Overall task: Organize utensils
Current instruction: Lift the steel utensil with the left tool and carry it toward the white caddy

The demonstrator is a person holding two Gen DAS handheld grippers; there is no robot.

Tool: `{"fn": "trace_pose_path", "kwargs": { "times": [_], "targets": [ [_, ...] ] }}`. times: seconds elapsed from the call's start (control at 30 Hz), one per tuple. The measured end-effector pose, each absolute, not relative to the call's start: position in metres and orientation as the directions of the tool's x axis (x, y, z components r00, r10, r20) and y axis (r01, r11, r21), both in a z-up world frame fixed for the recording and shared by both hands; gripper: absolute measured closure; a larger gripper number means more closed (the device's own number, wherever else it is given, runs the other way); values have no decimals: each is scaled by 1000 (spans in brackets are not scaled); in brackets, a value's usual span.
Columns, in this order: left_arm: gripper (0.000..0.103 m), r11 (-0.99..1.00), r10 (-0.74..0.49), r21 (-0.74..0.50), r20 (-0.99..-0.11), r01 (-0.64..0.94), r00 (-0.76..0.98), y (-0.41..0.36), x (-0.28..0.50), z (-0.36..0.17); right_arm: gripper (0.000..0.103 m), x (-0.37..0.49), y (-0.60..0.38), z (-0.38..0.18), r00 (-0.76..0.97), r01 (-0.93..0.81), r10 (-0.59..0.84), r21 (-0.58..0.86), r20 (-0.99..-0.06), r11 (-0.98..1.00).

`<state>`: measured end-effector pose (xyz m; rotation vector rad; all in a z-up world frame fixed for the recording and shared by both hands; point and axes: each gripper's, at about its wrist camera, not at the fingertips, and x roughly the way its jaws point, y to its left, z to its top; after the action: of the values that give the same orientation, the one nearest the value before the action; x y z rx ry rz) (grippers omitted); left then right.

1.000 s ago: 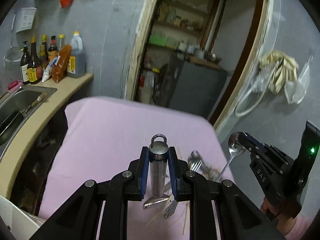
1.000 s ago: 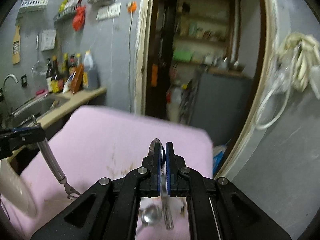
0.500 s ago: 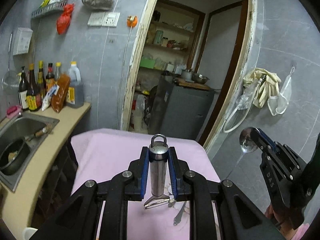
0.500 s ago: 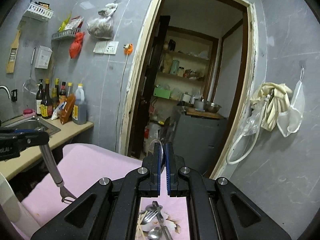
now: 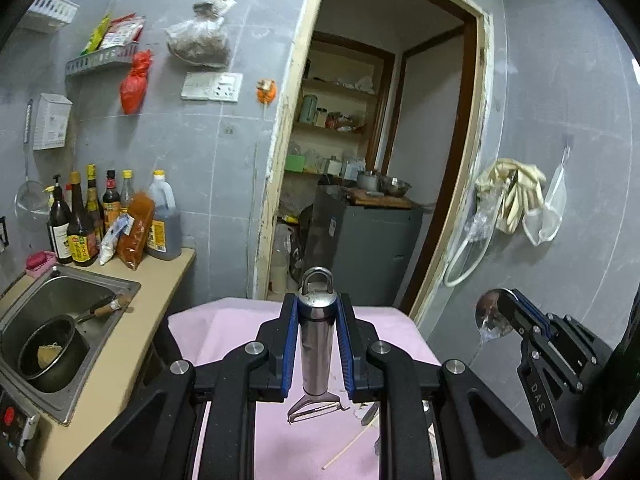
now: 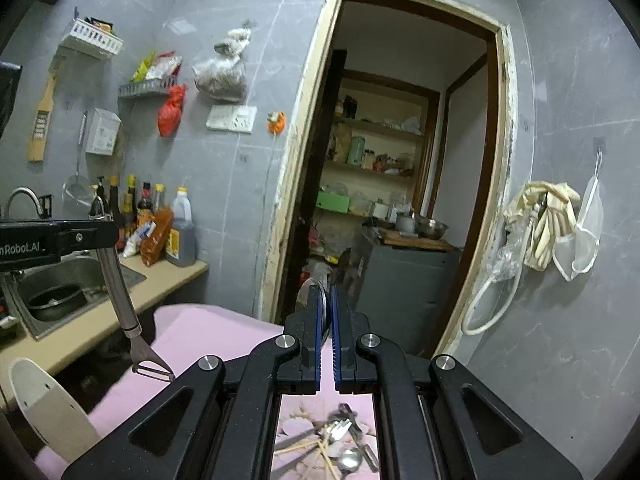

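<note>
My left gripper (image 5: 317, 312) is shut on a steel peeler (image 5: 317, 344), handle upright with its hanging ring on top and the blade hanging below. The same peeler (image 6: 120, 288) shows at the left of the right wrist view, held by the left gripper (image 6: 56, 240). My right gripper (image 6: 327, 300) is shut on a metal spoon (image 6: 314, 286), bowl upward; the spoon's bowl (image 5: 490, 316) also shows at the right of the left wrist view. Both hang above the pink table (image 5: 240, 332). A pile of forks, spoons and chopsticks (image 6: 332, 440) lies on the table below.
A steel sink (image 5: 60, 296) holding a dark pot sits in the beige counter at left, with sauce bottles (image 5: 104, 216) behind it. A white rounded holder (image 6: 44, 404) stands at the table's left. An open doorway (image 6: 392, 200) is ahead; gloves (image 6: 548, 224) hang on the right wall.
Both grippers have risen from the table, carrying the peeler and the spoon. The views now show more wall and doorway and less of the table; the utensil pile has dropped lower.
</note>
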<state>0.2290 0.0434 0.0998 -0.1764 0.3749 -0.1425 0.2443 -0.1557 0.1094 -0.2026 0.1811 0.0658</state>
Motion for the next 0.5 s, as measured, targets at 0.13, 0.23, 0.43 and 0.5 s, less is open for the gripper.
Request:
{"fn": "trace_pose_path", "kwargs": {
  "times": [0.13,0.23,0.43,0.5],
  "targets": [
    [85,975,-163,-197,-324,103,932,69,208,111,99,226,-128,117,986,-112,83,-202,-148,973],
    [85,979,-145,-184,-317,89,937,93,189,119,99,214,-104,117,983,-147,118,-216,-142,965],
    [85,986,-80,-166,-338,24,938,138,151,116,99,192,-56,95,980,-178,144,-289,-137,941],
    [85,988,-47,-153,-346,-7,937,148,142,109,99,182,-42,84,981,-178,143,-325,-130,929]
  ]
}}
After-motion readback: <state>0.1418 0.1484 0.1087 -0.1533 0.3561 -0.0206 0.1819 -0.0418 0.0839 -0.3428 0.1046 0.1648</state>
